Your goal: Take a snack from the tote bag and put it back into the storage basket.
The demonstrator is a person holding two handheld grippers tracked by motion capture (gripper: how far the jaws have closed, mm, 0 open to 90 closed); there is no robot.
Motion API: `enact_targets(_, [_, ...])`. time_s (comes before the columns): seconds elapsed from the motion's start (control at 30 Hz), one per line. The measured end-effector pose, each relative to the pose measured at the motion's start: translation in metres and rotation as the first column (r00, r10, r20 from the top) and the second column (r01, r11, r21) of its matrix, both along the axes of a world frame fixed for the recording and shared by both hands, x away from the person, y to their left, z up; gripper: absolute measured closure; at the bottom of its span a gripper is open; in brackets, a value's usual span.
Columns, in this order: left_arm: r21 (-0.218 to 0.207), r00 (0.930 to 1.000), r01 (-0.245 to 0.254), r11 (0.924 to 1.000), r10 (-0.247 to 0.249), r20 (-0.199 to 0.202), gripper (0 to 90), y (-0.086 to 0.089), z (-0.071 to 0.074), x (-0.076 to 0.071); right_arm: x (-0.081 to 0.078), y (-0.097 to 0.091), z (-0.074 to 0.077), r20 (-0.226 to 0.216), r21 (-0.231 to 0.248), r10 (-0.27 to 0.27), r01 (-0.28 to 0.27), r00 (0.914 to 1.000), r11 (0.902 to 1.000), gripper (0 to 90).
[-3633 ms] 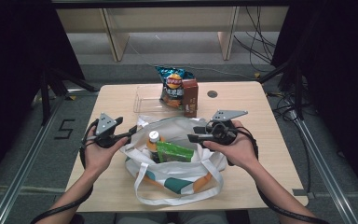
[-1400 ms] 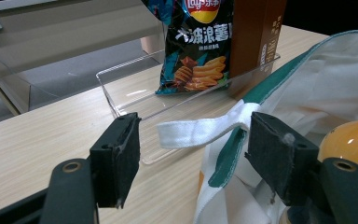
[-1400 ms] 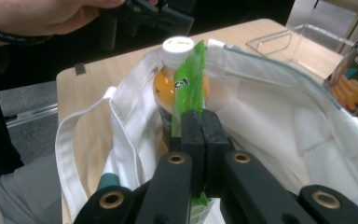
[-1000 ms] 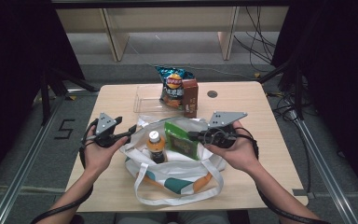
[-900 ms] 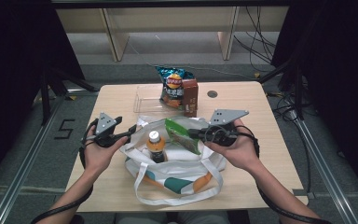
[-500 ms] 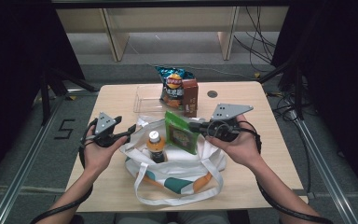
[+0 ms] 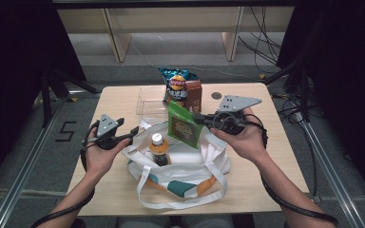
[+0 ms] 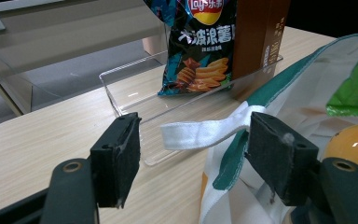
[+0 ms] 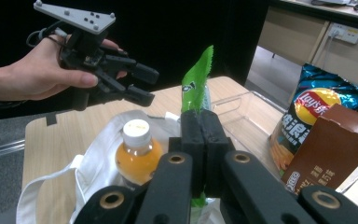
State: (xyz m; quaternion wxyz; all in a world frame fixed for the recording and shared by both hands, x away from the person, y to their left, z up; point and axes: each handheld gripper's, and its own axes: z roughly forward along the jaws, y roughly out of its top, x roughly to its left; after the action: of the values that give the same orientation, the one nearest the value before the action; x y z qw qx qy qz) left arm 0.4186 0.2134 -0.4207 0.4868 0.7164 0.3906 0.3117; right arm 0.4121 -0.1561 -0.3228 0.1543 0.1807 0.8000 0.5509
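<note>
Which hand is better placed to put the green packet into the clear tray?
Right. Its tongs are shut on the green packet, lifted above the bag near the tray. The left tongs stand open at the bag's handle.

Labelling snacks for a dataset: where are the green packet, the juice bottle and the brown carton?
green packet [image 7: 184,126], high view, front face
juice bottle [image 9: 136,156], right gripper view, orange body
brown carton [image 9: 332,149], right gripper view, front panel

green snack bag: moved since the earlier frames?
Yes. The green snack bag, clamped in the right gripper, has risen out of the tote bag toward the brown carton; earlier it lay inside.
</note>
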Motion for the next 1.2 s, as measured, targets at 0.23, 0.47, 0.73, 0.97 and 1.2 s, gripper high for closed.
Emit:
enact_targets(0.23, [0.0,1.0,0.0,1.0,0.0,0.0,33.9,0.0,0.0,0.0,0.006,0.0,0.008,0.036,0.008,-0.006,0.006,0.9993,1.0,90.0])
enact_targets(0.47, [0.0,1.0,0.002,1.0,-0.002,0.001,34.0,0.0,0.0,0.0,0.01,0.002,0.014,0.036,0.018,-0.021,0.021,0.9991,0.9996,90.0])
enact_targets(0.73, [0.0,1.0,0.001,1.0,-0.001,0.003,34.0,0.0,0.001,0.0,0.015,0.005,0.017,0.024,0.043,-0.028,0.027,0.9993,0.9987,90.0])
enact_targets(0.97, [-0.002,1.0,0.002,1.0,-0.002,0.004,33.9,0.0,0.001,0.0,0.021,0.007,0.016,0.046,0.053,-0.038,0.035,0.9982,0.998,90.0])
enact_targets(1.2, [-0.002,1.0,0.001,1.0,-0.001,0.004,33.9,0.0,0.001,0.0,0.024,0.011,0.017,0.023,0.078,-0.03,0.028,0.9993,0.9965,90.0])
